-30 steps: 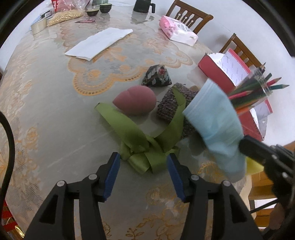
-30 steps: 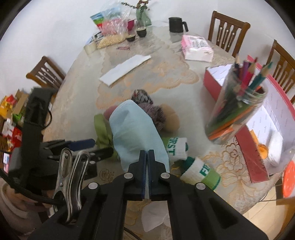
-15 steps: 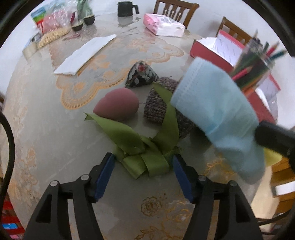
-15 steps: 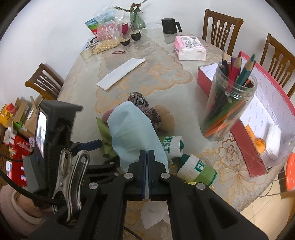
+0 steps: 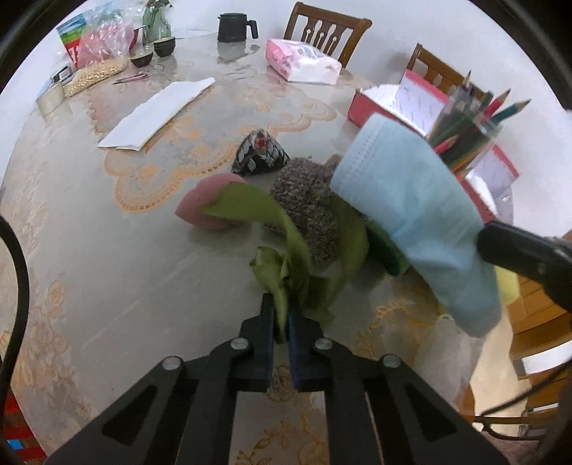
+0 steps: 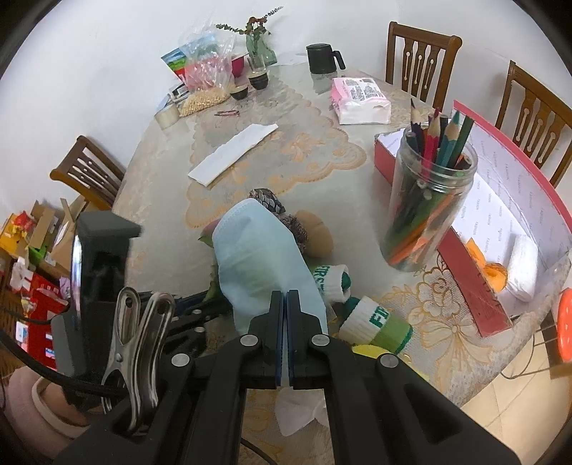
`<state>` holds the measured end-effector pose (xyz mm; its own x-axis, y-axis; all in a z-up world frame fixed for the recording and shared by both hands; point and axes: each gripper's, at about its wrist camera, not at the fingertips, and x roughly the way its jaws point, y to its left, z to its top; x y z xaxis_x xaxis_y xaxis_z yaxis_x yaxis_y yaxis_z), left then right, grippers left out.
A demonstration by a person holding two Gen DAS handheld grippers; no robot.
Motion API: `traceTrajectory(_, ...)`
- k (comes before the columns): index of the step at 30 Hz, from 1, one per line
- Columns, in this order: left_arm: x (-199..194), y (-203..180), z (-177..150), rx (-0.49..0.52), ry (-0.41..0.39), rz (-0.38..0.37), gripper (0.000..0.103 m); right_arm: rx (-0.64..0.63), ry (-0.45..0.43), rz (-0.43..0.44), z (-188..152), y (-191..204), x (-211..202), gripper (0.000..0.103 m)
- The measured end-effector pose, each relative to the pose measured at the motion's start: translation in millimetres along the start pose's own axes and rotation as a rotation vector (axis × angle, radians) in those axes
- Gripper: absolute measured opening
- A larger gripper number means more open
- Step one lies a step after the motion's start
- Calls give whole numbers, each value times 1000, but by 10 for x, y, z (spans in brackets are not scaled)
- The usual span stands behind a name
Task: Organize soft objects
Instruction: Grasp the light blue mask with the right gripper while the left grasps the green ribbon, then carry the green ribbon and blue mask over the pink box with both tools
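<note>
On the round table [image 5: 107, 250], covered with a lace-patterned cloth, a cluster of soft things is lying near the front edge. Largest is the red box [image 6: 475, 257] standing open at the right, with an orange item and a white roll lying inside it. Just beside it a clear jar of coloured pencils [image 6: 429, 204] is standing upright. In the air above the cluster, a pale blue face mask [image 6: 257, 264] is hanging from the right tool [image 6: 285, 314], whose jaws are pressing fully together on the mask's lower edge. Beneath the mask two white-and-green rolled socks [image 6: 375, 322] are lying side by side, and a grey knitted piece [image 5: 307, 204] is sitting next to a pink egg-shaped sponge [image 5: 200, 207] and a small dark patterned pouch [image 5: 261, 153]. The left tool [image 5: 280, 322] has just been closing and is now pinching the bunched middle of a green ribbon [image 5: 286, 250], its loose ends draping over the sponge and the knitted piece. Farther back, a folded white paper [image 5: 157, 111], a pink tissue pack [image 5: 304, 64] and a black mug [image 5: 234, 27] are resting well apart from the cluster.
</note>
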<state>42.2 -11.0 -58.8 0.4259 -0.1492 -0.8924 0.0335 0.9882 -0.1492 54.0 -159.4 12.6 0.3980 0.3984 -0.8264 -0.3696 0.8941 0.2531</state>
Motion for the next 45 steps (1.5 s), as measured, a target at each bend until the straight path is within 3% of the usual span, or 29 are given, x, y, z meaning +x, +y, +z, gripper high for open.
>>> traceTrajectory(12, -520, 76, 15, -55, -60, -81, 5, 8, -32, 26, -17, 23, -134, 3)
traceTrajectory(26, -790, -222, 15, 37, -87, -116, 6, 35, -66, 24, -162, -77, -372, 3)
traceTrajectory(45, -888, -722, 36, 157, -89, -179, 6, 176, -133, -59, -390, -545, -764, 3)
